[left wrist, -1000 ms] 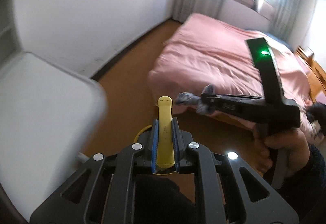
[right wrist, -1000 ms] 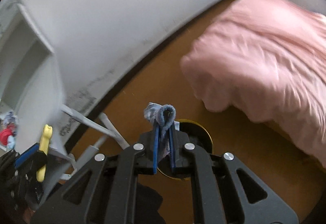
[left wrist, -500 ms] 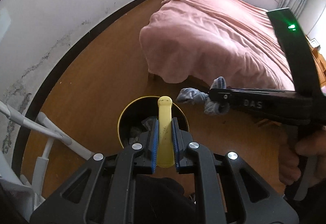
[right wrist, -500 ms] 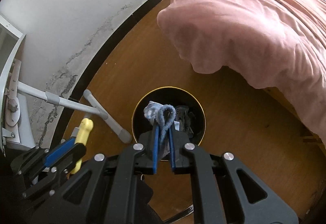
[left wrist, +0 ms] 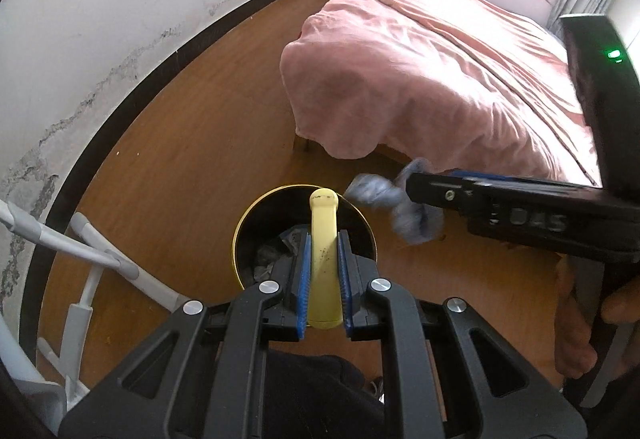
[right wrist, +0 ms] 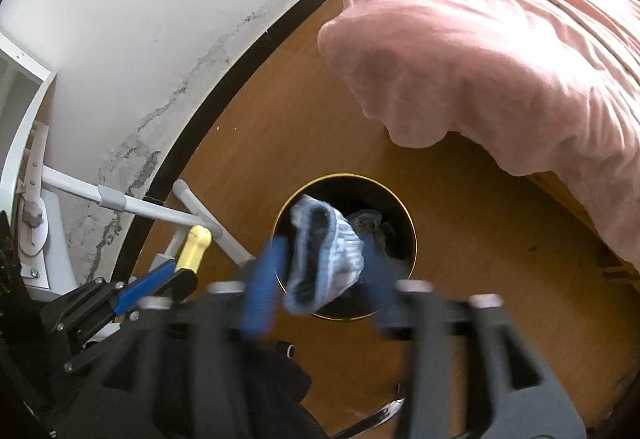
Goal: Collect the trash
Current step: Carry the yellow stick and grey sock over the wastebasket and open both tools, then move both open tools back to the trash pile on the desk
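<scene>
The right claw point(right wrist: 320, 271) is spreading and letting a soft, light blue-grey cloth wad point(right wrist: 324, 259) slip over the gold-rimmed bin point(right wrist: 412, 239), while the left claw point(left wrist: 323, 271), at nine o'clock, is pinching a stiff yellow stick point(left wrist: 323, 239) at mid-length

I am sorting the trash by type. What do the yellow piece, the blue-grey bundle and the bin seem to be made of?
The yellow piece, clamped in the left gripper, looks like smooth matte plastic: even colour, rounded tip. The blue-grey bundle, between the opening fingers of the right gripper, looks like soft fabric: folds, ribbed weave. The bin is probably metal: thin, shiny gold rim; uncertain.
</scene>
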